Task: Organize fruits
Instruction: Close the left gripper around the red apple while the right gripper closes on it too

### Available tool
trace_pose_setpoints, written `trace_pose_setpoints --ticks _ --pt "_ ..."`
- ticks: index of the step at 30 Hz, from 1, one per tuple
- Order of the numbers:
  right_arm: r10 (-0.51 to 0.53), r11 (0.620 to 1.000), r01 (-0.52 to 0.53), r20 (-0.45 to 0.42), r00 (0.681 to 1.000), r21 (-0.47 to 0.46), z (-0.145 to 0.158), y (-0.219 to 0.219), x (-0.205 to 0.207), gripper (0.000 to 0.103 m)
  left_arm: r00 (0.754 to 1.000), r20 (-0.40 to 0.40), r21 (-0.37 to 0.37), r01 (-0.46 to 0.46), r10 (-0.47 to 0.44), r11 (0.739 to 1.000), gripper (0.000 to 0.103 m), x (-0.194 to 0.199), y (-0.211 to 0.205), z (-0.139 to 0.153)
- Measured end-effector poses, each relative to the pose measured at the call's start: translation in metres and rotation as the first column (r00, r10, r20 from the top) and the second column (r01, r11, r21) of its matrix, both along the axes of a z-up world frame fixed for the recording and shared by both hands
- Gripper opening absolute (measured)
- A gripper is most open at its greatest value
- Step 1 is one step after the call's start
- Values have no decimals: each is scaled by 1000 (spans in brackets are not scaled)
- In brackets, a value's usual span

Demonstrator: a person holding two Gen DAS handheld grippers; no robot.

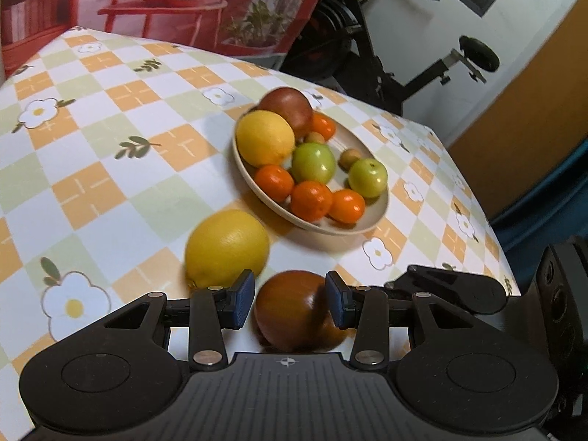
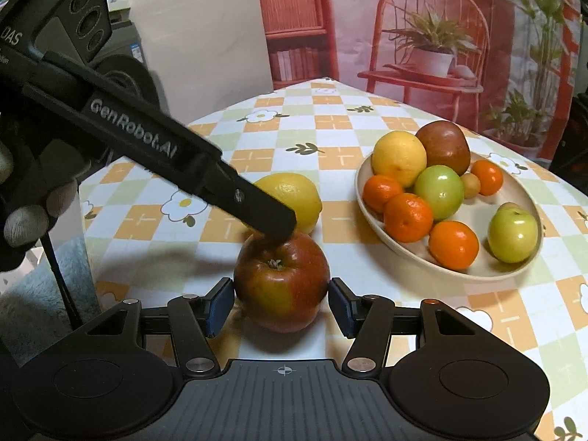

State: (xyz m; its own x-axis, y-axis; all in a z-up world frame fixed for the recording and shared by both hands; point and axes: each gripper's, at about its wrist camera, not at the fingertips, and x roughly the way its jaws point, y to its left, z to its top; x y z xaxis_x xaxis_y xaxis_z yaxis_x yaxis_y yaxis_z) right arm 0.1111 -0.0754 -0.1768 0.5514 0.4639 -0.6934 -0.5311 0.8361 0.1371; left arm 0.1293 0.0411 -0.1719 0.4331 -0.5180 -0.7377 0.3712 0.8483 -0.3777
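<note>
A glossy, smooth skin is seen on the red apple [image 2: 281, 283], a finely pitted rind on the lemon [image 1: 227, 248]. The tablecloth [image 1: 110, 154] appears smooth with a slight sheen. The bowl [image 2: 477, 273] looks matt. Matt black plastic and ribbed blue pads [image 2: 219, 307] are shown on the grippers.

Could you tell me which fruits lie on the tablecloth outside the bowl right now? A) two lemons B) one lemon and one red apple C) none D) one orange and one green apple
B: the lemon and the red apple sit on the tablecloth beside the bowl.
</note>
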Motion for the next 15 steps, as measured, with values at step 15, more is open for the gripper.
trace_pose_setpoints --ticks 15 --pt "-22 999 22 -1 1000 49 -3 -6 1 53 999 -17 6 28 -28 1000 45 -1 -4 -6"
